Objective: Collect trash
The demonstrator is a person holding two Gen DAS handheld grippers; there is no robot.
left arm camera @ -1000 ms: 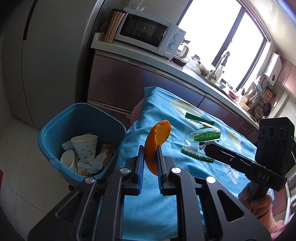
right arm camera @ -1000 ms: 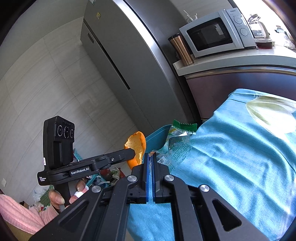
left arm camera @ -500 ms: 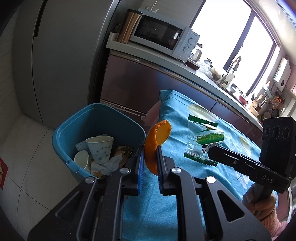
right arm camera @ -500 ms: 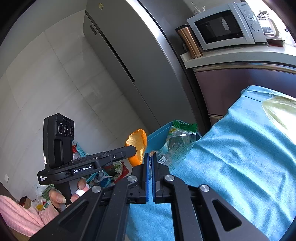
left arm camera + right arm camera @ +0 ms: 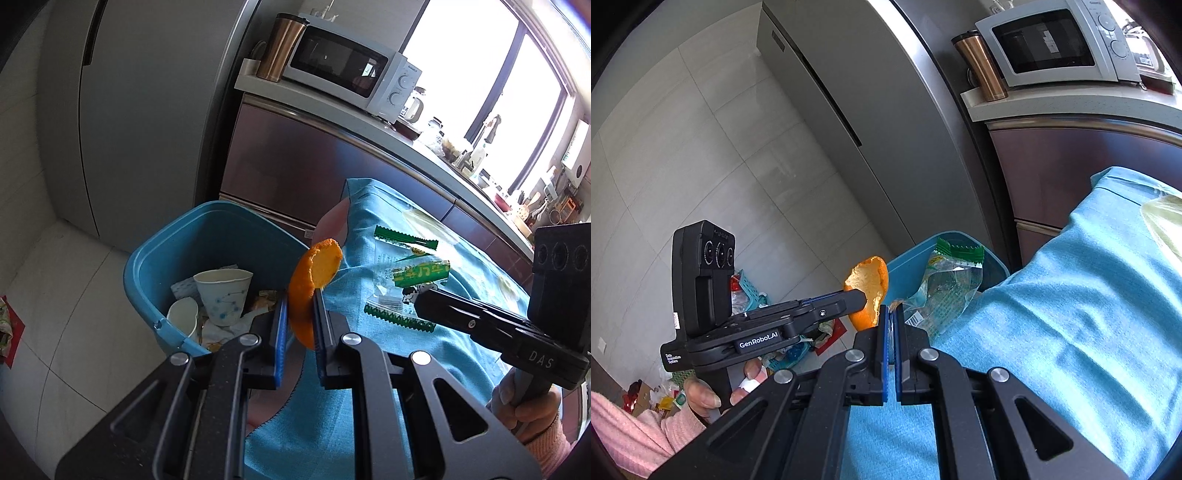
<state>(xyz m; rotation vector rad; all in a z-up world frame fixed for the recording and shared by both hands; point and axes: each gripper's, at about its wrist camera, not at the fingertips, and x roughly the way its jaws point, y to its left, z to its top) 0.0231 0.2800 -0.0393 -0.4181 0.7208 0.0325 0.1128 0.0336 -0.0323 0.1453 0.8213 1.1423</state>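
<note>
Both tongs carry trash: your left tongs (image 5: 299, 314) pinch an orange peel (image 5: 312, 280), your right tongs (image 5: 891, 325) clamp a clear wrapper (image 5: 945, 291), beside the half-filled blue bin (image 5: 162, 258). 2 drops remain; more wrappers (image 5: 424, 218) wait on the bench (image 5: 369, 406).

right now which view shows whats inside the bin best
The left wrist view: it looks down into the bin, showing paper cups and crumpled paper. The right wrist view shows only part of its rim behind the wrapper and the peel.
</note>
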